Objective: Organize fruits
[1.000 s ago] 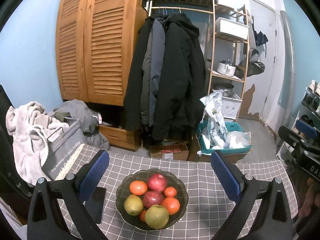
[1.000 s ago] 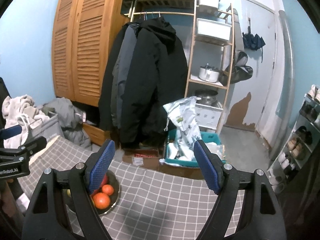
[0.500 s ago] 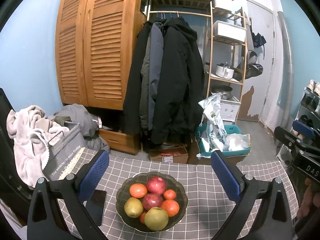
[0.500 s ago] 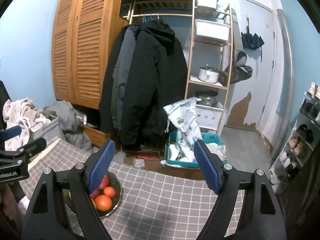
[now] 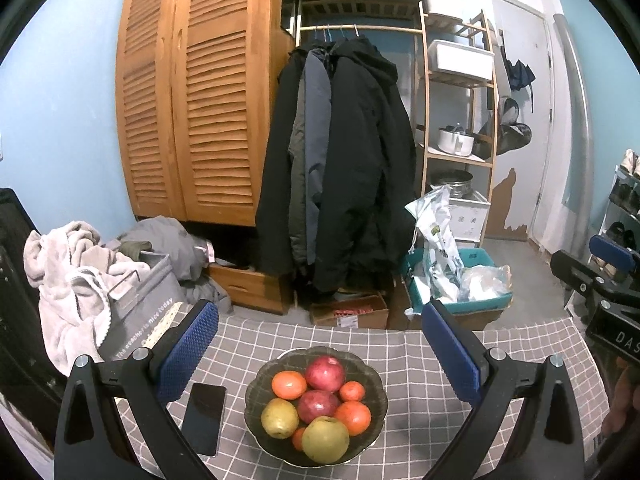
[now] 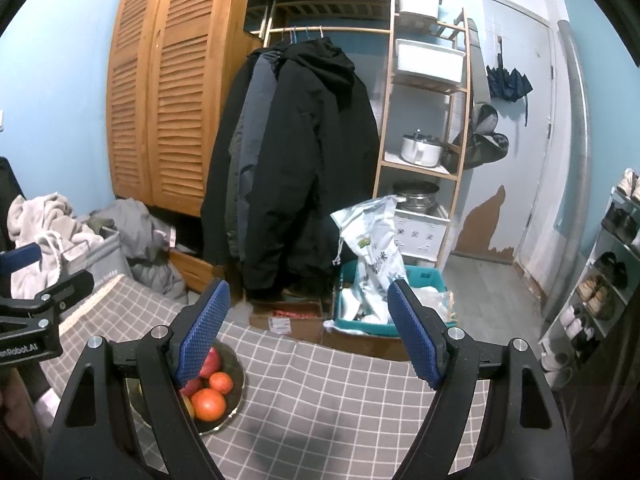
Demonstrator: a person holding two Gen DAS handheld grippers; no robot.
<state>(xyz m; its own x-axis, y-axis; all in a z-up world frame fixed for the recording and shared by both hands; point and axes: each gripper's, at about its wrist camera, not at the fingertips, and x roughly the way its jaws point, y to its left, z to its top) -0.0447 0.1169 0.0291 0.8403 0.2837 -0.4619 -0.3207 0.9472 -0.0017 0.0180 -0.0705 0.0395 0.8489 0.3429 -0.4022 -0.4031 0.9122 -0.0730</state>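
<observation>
A dark glass bowl (image 5: 376,408) stands on the grey checked tablecloth (image 5: 420,360). It holds two red apples (image 5: 325,372), two yellow-green apples (image 5: 325,439) and several oranges (image 5: 289,385). My left gripper (image 5: 320,354) is open and empty, held above and just behind the bowl. My right gripper (image 6: 308,328) is open and empty, to the right of the bowl (image 6: 234,398), whose fruit (image 6: 208,404) shows behind its left finger.
A black phone (image 5: 204,418) lies on the cloth left of the bowl. Beyond the table's far edge are a laundry basket (image 5: 136,312), hanging coats (image 5: 336,184), a cardboard box (image 5: 348,312) and a teal crate (image 5: 460,292). Shoe shelves (image 6: 608,280) stand at the right.
Both views have tilted up slightly, so the bowl sits a little lower in the frame. Both grippers stay open and empty. The fruit has not moved.
</observation>
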